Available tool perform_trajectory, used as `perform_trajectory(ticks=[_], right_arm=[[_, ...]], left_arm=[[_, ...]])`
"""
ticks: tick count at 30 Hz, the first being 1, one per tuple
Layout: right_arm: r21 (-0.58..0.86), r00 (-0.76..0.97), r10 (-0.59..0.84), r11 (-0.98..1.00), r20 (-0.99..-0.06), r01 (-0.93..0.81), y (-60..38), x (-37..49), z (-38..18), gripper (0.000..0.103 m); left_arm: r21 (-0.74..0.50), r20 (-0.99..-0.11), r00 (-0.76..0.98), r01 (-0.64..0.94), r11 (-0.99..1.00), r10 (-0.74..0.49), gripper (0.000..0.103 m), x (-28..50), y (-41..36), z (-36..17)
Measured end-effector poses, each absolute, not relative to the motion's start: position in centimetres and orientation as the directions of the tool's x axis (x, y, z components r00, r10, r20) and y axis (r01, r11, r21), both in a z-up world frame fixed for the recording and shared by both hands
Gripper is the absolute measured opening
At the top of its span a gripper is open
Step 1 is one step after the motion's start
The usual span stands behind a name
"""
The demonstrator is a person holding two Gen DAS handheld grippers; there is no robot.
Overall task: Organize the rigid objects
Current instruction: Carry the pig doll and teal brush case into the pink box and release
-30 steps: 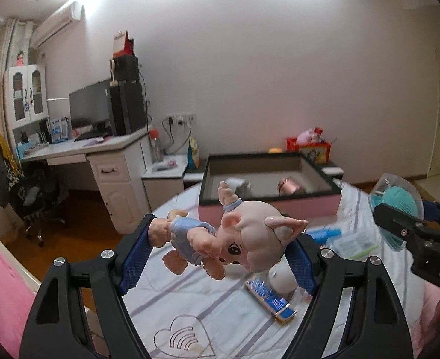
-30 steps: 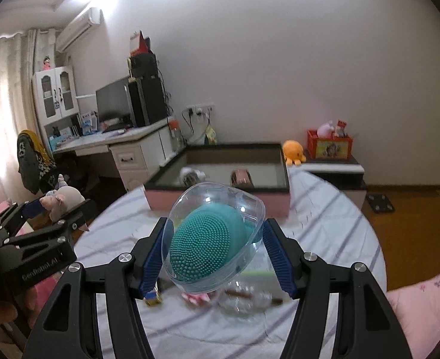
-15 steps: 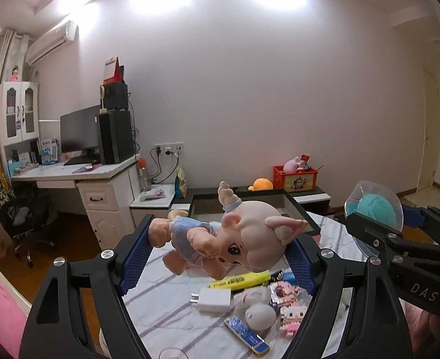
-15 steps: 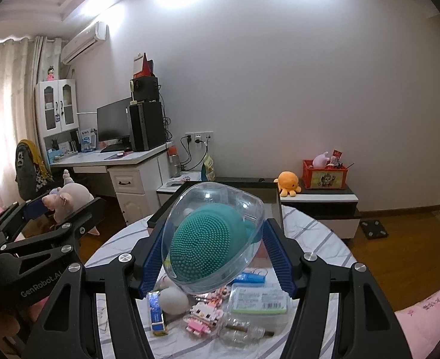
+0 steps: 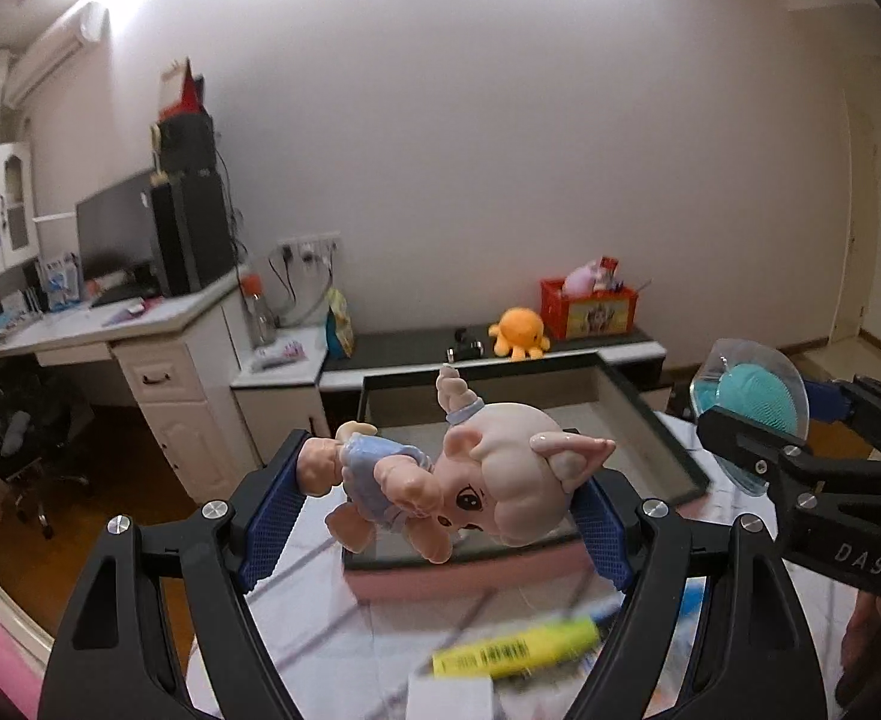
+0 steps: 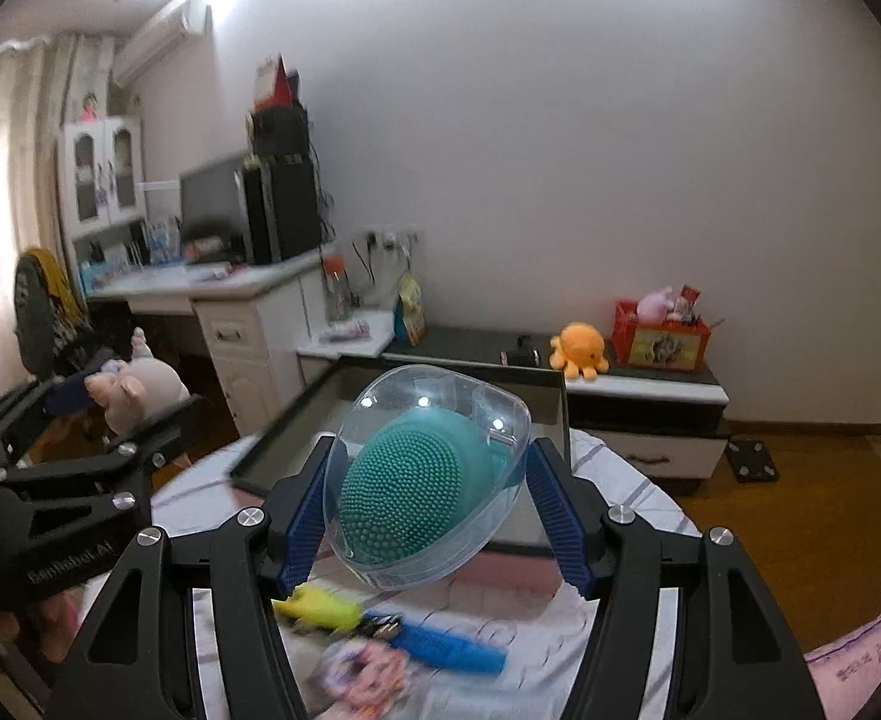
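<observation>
The room was a bedroom-like space with a plain white wall, a white desk (image 5: 158, 330) carrying a dark monitor (image 5: 113, 240) on the left, and a low dark-topped cabinet (image 5: 500, 354) along the wall with an orange plush octopus (image 5: 518, 333) and a red box (image 5: 587, 312) on it. In front stood a round table under a white striped cloth (image 5: 332, 630).

The left gripper (image 5: 440, 498) was closed on a pink pig figurine (image 5: 476, 480) in a blue dress. The pig lay sideways between the blue pads, its feet against the left pad and its head against the right one, a horn pointing up. Just beyond the jaws, and partly below them, sat a shallow dark-rimmed tray with pink sides (image 5: 668, 456), resting on the table. Below the jaws, nearer the camera, lay a blurred yellow highlighter (image 5: 518, 651) and a white block (image 5: 449, 699).

The right gripper (image 6: 428, 510) was closed on a clear plastic case (image 6: 500, 420) holding a teal bristled brush (image 6: 407, 489); the case filled the gap between the pads and rose above them. The same tray (image 6: 296, 438) lay directly beyond these jaws. Below them were a yellow item (image 6: 320, 606), a blue item (image 6: 446, 648) and a pink-and-white toy (image 6: 362, 672), all blurred.

Each gripper showed in the other's view, off to the side and level with it, both held above the table.
</observation>
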State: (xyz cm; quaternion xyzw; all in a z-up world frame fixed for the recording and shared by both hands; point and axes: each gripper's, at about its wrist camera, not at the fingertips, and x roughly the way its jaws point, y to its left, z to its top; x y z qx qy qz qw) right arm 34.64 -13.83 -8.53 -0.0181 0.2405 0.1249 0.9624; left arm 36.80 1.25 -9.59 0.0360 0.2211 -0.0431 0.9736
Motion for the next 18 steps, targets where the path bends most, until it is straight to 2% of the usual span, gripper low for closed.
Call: perform_trajectory(ticks=[2,7,11,16,18], right_arm=[[0.057,0.819,0.249,0.964,-0.517,-0.258,-14.1,37.6,-9.6,0.065],[0.02,0.757,0.179,0.977,-0.629,-0.214,-14.3,43.3,-12.6,0.065],[0.002,0.699,0.13,0.984,-0.703,-0.181,-15.0,46.3,-15.7,0.065],[-0.006,0.687,0.121,0.984,-0.716,-0.179,-15.8,46.8,-16.7,0.065],[0.02,0.687,0.139,0.984,-0.713,-0.179,-16.0,46.7,-16.4,0.068]], left_arm=[[0.03,-0.495,0.866,0.099,0.995,-0.071,0.082,40.4,1.5,-10.9],[0.006,-0.624,0.776,0.124,0.992,-0.094,0.081,46.6,1.0,-14.5],[0.002,-0.696,0.709,0.153,0.988,-0.108,0.082,49.3,-0.7,-17.1],[0.047,-0.713,0.697,0.162,0.986,-0.081,0.082,50.1,-2.4,-18.2],[0.044,-0.721,0.688,0.165,0.985,-0.083,0.087,50.1,-2.7,-18.3]])
